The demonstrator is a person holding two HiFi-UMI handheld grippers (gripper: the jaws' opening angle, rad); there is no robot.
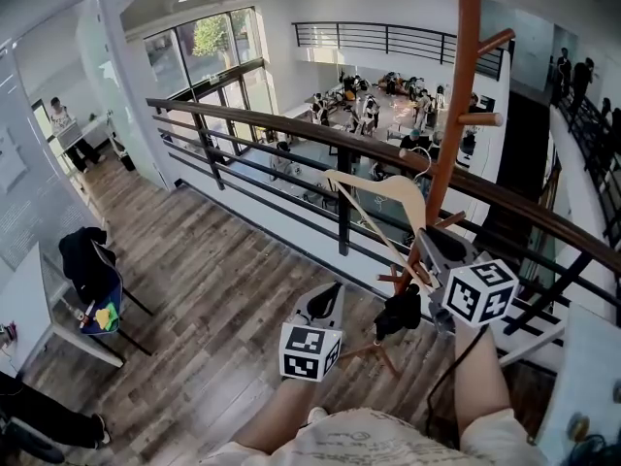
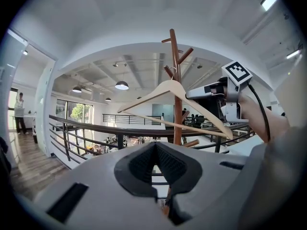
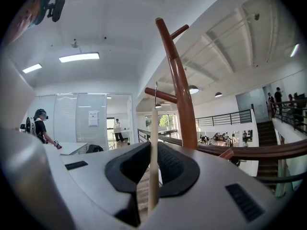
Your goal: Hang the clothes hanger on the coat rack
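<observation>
A light wooden clothes hanger (image 1: 380,188) hangs in the air in front of the brown coat rack (image 1: 464,85). My right gripper (image 1: 424,246) is shut on the hanger's lower right arm. In the right gripper view the hanger (image 3: 153,166) stands edge-on between the pads, its metal hook up by a rack peg (image 3: 160,95) beside the rack's pole (image 3: 180,85). My left gripper (image 1: 328,299) is lower and to the left, shut with nothing in it. In the left gripper view (image 2: 156,145) the hanger (image 2: 170,87) and the right gripper (image 2: 216,96) are in front of the rack (image 2: 175,80).
A dark railing with a wooden handrail (image 1: 291,124) runs right behind the rack, above a lower floor with people. A black garment (image 1: 400,311) hangs low on the rack. A chair with dark clothes (image 1: 89,268) and a white table (image 1: 29,309) stand at left.
</observation>
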